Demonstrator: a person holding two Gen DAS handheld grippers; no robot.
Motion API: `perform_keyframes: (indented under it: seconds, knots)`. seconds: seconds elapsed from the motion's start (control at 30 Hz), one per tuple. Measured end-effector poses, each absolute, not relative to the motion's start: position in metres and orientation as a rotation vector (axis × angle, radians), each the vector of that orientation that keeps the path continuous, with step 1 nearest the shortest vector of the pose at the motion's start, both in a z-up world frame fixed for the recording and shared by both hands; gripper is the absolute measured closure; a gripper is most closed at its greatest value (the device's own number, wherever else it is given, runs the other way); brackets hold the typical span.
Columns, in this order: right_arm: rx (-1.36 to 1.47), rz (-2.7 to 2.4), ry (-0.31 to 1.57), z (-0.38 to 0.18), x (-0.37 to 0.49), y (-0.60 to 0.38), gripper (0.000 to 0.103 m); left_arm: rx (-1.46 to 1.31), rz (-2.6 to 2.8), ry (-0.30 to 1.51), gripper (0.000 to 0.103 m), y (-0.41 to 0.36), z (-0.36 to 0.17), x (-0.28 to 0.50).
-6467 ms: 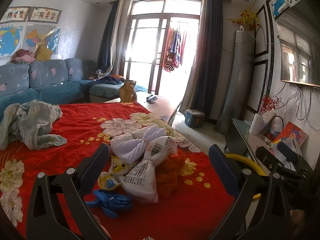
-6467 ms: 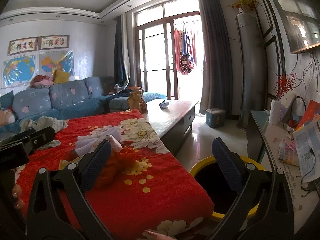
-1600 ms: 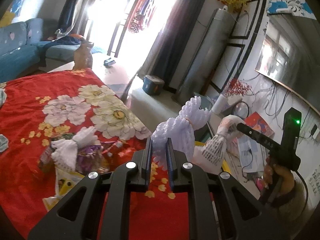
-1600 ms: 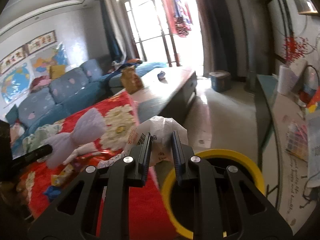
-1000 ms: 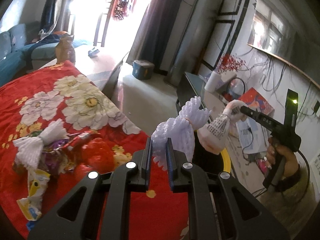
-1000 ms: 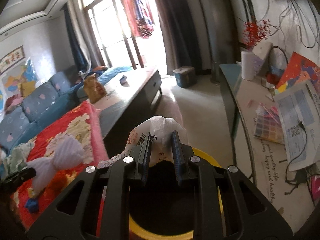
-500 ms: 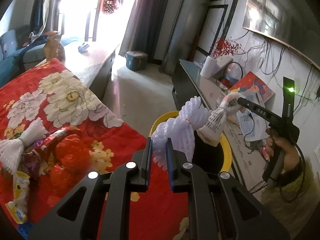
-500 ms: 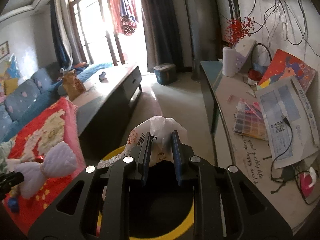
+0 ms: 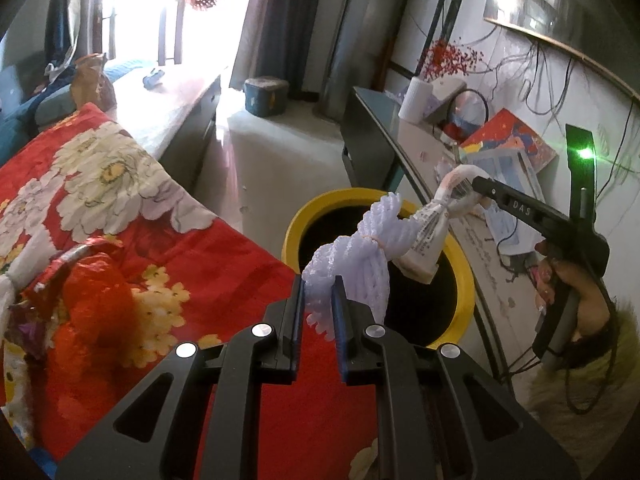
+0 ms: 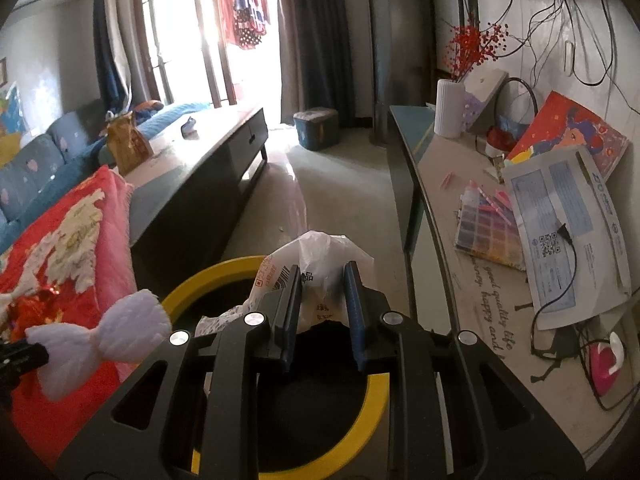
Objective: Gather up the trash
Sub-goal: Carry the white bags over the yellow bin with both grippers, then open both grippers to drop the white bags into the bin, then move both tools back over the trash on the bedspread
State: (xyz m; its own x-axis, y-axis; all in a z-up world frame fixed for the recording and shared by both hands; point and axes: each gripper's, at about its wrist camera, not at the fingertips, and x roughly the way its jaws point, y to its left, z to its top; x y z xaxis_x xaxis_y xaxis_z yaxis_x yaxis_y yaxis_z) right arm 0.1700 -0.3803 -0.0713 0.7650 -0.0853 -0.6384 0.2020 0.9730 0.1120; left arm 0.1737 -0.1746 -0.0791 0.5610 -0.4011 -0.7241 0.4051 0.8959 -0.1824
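My left gripper (image 9: 318,284) is shut on a white foam net (image 9: 360,252), which hangs just over the near rim of the yellow-rimmed black bin (image 9: 312,216). My right gripper (image 10: 322,276) is shut on a crumpled white plastic bag (image 10: 324,252) printed with a barcode, directly above the bin's opening (image 10: 208,280). In the left wrist view the right gripper (image 9: 476,184) reaches in from the right, and the bag (image 9: 428,236) dangles over the bin beside the net. The right wrist view shows the foam net (image 10: 120,328) at the left, next to the bin.
A red floral blanket (image 9: 200,272) lies left of the bin, with several wrappers (image 9: 88,280) on it. A dark low table (image 10: 200,168) stands behind. A shelf with papers (image 10: 560,216) runs along the right. A blue box (image 10: 316,126) sits on the floor. A person's hand (image 9: 560,280) holds the right gripper.
Both grippers, open over the trash pile at first, now hold the net and the bag. Over the last second both have sunk and come in over the yellow bin.
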Motion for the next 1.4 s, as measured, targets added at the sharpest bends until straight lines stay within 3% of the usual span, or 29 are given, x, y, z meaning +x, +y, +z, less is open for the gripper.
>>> perform_keyframes:
  seconds: [0.3, 0.37, 0.4, 0.47, 0.53, 0.7, 1.4]
  knots:
    - [0.178, -0.124, 0.681, -0.071, 0.17, -0.376, 0.076, 0.029, -0.538, 0.876, 0.085, -0.205, -0.093, 0.183]
    - [0.173, -0.119, 0.673, -0.068, 0.169, -0.374, 0.068, 0.026, -0.537, 0.865, 0.066, -0.208, -0.093, 0.183]
    - [0.17, -0.115, 0.667, -0.066, 0.168, -0.372, 0.065, 0.018, -0.536, 0.86, 0.05, -0.208, -0.093, 0.183]
    - [0.163, -0.103, 0.65, -0.061, 0.166, -0.368, 0.057, -0.002, -0.536, 0.84, 0.041, -0.206, -0.09, 0.182]
    - [0.153, -0.092, 0.635, -0.056, 0.164, -0.363, 0.052, -0.002, -0.52, 0.822, 0.023, -0.202, -0.086, 0.179]
    - [0.139, -0.034, 0.608, -0.044, 0.159, -0.343, 0.044, -0.012, -0.476, 0.763, 0.011, -0.188, -0.069, 0.17]
    - [0.029, 0.187, 0.529, 0.001, 0.128, -0.242, 0.033, -0.149, -0.269, 0.62, 0.008, -0.083, -0.026, 0.132]
